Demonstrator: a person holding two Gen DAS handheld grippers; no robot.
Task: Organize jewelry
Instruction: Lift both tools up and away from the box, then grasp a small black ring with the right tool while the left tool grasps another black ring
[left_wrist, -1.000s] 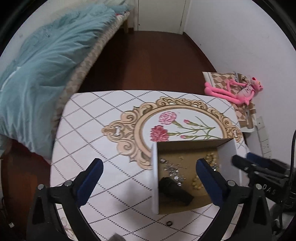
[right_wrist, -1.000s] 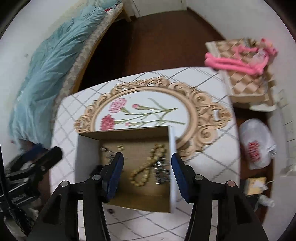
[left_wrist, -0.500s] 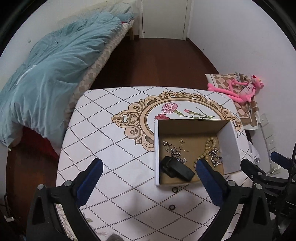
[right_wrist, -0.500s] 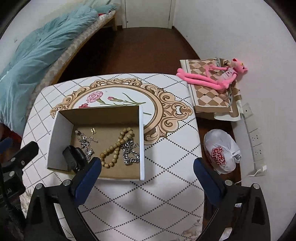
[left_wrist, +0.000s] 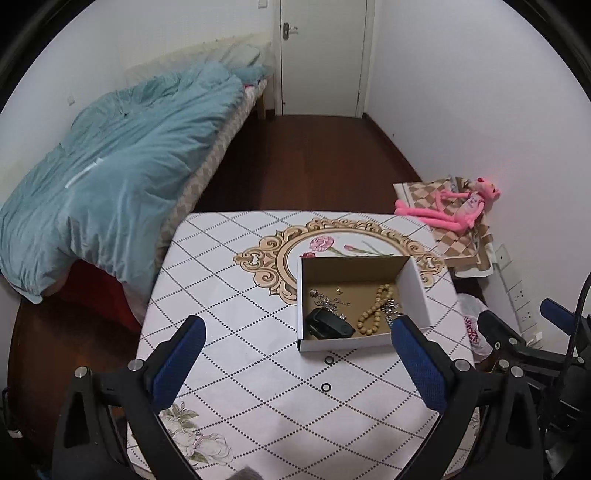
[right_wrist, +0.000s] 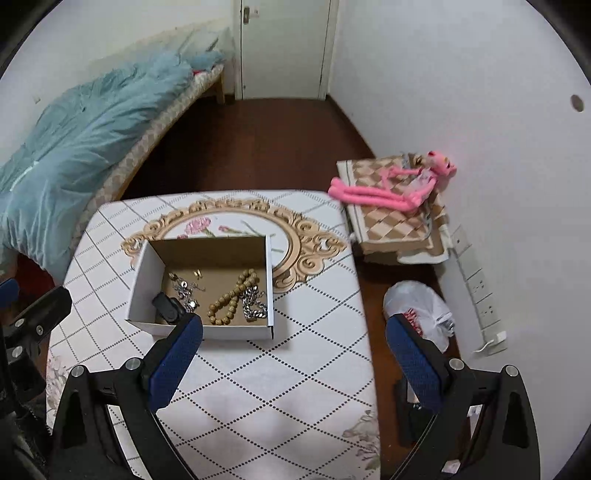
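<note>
both the left gripper (left_wrist: 295, 363) and right gripper (right_wrist: 293, 356) hang wide and empty. two small rings (left_wrist: 327, 373) lie on the table (left_wrist: 229, 295) just outside the box (left_wrist: 364, 341) of beads (left_wrist: 373, 312); they could skid off if nudged.

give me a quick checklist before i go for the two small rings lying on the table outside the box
1. Left gripper jaws open and empty: ok.
2. Right gripper jaws open and empty: ok.
3. Both small rings visible on the table, apart from each other: ok.
4. Box upright, open top: ok.
5. Free space on box floor among bead bracelet, chain and black item: ok.
6. Rings graspable flat: cannot tell.
</note>
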